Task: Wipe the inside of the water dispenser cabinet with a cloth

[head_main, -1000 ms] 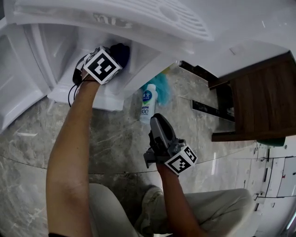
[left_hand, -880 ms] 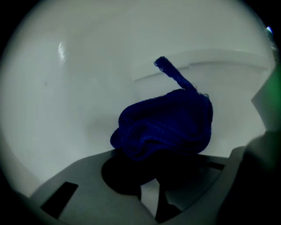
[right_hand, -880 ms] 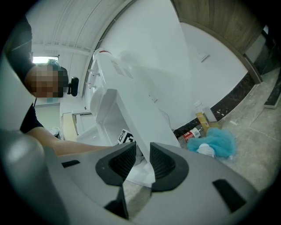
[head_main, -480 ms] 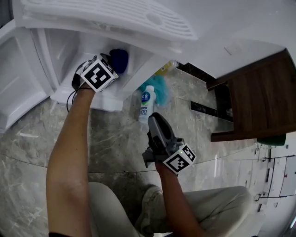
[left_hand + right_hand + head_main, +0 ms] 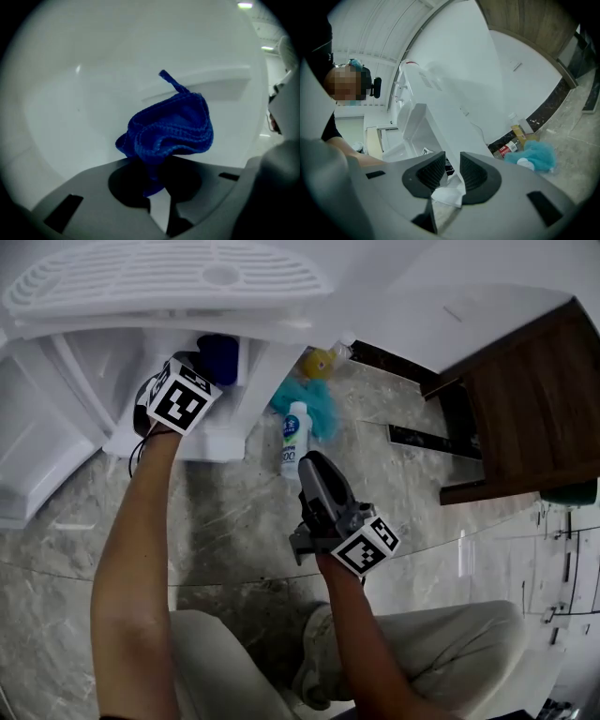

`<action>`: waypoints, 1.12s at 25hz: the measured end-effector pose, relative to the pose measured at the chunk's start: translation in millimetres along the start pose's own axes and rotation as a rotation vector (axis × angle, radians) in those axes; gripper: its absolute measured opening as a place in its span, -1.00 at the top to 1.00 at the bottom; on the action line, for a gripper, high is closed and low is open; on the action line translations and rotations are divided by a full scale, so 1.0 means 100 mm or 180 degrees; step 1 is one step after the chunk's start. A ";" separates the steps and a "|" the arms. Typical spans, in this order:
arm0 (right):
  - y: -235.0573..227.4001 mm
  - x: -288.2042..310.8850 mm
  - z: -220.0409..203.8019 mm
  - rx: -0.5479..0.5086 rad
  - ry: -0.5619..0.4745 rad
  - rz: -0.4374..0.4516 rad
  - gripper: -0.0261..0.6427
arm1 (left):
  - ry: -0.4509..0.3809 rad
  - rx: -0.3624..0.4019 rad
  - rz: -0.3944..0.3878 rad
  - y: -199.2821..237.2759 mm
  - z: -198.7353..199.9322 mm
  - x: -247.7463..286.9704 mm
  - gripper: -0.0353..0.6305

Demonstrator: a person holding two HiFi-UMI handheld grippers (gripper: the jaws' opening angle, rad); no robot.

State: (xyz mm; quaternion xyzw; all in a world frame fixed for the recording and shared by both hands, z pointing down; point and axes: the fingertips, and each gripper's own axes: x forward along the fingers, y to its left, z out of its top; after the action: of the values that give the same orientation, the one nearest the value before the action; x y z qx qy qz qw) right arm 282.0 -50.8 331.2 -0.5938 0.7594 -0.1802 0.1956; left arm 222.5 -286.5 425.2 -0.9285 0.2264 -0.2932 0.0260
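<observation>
Crumpled dark-blue ribbed cloth point(image 5: 171, 126), bunched into soft folds with a thin tag end poking upward, pinched by its lower edge in the closed left gripper point(image 5: 157, 190) and held inside the white water dispenser cabinet point(image 5: 112, 371), in front of its smooth pale inner wall.

We see a grey marble floor point(image 5: 234, 521), glossy w/ pale veins. White wall point(image 5: 422, 287) behind, black skirting point(image 5: 548, 110) along its foot. Dark wood cabinet point(image 5: 534, 399) at right, by the wall. Ceiling lights point(image 5: 244, 5) on overhead.
</observation>
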 end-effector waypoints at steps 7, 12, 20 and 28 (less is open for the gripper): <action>0.30 0.32 0.06 -0.0003 -0.0051 0.0113 0.65 | -0.0337 -0.0229 -0.0289 0.00 0.24 -0.69 0.72; 0.54 0.57 -0.02 0.0122 -0.0190 0.0115 0.65 | -0.0447 -0.0280 -0.0498 0.10 0.29 -1.25 0.72; 0.99 1.00 -0.19 0.0004 -0.0084 0.0214 0.65 | -0.0708 -0.0512 -0.0605 0.02 0.21 -1.92 0.72; 1.39 1.18 -0.12 -0.0485 0.0087 0.0285 0.79 | -0.1196 -0.0905 -0.0379 0.08 0.19 -2.50 0.72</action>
State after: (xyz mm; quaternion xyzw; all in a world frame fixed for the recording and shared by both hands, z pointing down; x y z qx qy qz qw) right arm 134.0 -133.2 261.4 -0.5699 0.7993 -0.1212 0.1473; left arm 48.6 -186.4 275.5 -0.9728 0.2015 -0.0814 -0.0806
